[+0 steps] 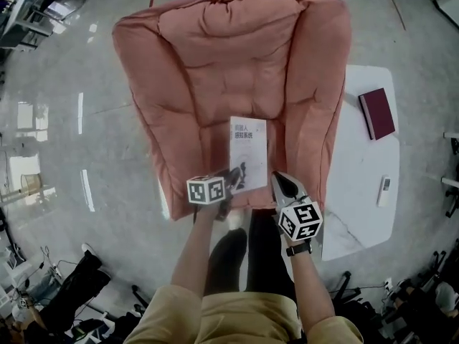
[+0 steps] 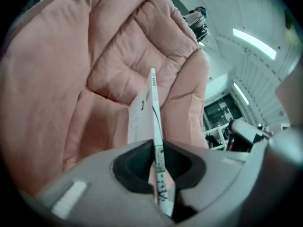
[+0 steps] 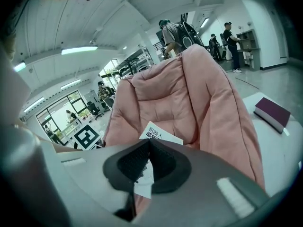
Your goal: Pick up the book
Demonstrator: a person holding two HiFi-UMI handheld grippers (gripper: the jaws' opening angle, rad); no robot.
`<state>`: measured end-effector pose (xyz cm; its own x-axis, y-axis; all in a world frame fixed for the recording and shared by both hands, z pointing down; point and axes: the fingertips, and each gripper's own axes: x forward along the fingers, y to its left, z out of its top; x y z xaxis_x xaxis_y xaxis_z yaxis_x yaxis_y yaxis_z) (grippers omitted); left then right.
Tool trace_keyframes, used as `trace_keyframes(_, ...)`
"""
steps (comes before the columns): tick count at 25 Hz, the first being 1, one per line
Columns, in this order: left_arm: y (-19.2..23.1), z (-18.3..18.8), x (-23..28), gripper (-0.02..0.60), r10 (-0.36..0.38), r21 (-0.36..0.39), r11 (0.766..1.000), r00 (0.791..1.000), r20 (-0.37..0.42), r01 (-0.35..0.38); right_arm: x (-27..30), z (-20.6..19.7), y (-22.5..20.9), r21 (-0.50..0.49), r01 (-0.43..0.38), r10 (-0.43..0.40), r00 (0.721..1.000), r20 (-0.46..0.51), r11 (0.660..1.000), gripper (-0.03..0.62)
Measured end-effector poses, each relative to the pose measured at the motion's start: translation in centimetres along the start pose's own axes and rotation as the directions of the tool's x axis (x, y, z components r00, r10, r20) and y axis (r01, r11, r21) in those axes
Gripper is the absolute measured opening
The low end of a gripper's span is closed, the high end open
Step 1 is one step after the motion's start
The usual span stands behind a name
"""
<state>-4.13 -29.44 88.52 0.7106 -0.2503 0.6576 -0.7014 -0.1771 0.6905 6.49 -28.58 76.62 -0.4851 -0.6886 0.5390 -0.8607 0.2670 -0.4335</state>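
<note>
Head view: a big pink padded chair (image 1: 215, 63) fills the upper middle of the frame. The white book (image 1: 248, 153) sits at the centre of the picture over the chair's seat, cover facing up. The left gripper (image 1: 228, 185) comes in from the lower middle and meets the book at its lower left corner. The right gripper (image 1: 280, 180) lies just beside the book's lower right corner, and this view does not show whether it touches the book. At the right of the frame is a white table (image 1: 362, 170), with a maroon book (image 1: 377, 112) near its upper end and a small remote (image 1: 384, 190) lower down.

Left gripper view: the left gripper (image 2: 155, 162) is at the bottom centre, and its dark pads are clamped from both sides on the thin edge of the book (image 2: 142, 112). The book runs edge-on up the middle of the frame. The pink chair (image 2: 71, 79) fills the left and centre behind it.

Right gripper view: the pads of the right gripper (image 3: 149, 148) are closed together, their tips meeting at the lower centre. The book (image 3: 161, 135) shows just above the pads and through the narrow gap under the tips. It looks to lie beyond them rather than pinched between them. The chair (image 3: 189, 98) rises behind, and the maroon book (image 3: 272, 113) lies on the table (image 3: 279, 150) at the right edge.
</note>
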Motion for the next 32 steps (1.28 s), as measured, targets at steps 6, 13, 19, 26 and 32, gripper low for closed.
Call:
trace_keyframes(6,-3.6,1.4,-5.3,0.044,-0.034,-0.006,0.999,0.995,0.090,0.035,-3.5,2.7,2.3,0.009,0.015,-0.015,0.998,0.064,1.000,0.005)
trace_keyframes(13,-11.1,3.6,-13.4,0.044,-0.078,0.094,0.994,0.974,0.212,0.059,-8.7,7.4,8.4,-0.054,0.000,0.009,0.987,0.158,0.999,0.005)
trace_keyframes(19,-17.4,5.7,-20.7,0.044,-0.130,0.168,0.983,0.932,0.337,0.076,-13.5,13.3,13.6,-0.130,-0.006,0.041,0.964,0.264,0.991,0.005)
trace_keyframes(26,-23.8,8.1,-28.2,0.044,-0.169,0.259,0.965,0.854,0.493,0.041,-19.6,19.6,17.7,-0.213,0.009,0.076,0.920,0.385,0.977,0.005)
trace_keyframes(32,-28.7,11.6,-34.8,0.044,-0.204,0.324,0.946,0.760,0.617,-0.009,-23.0,25.1,20.6,-0.232,0.002,0.111,0.874,0.473,0.973,0.005)
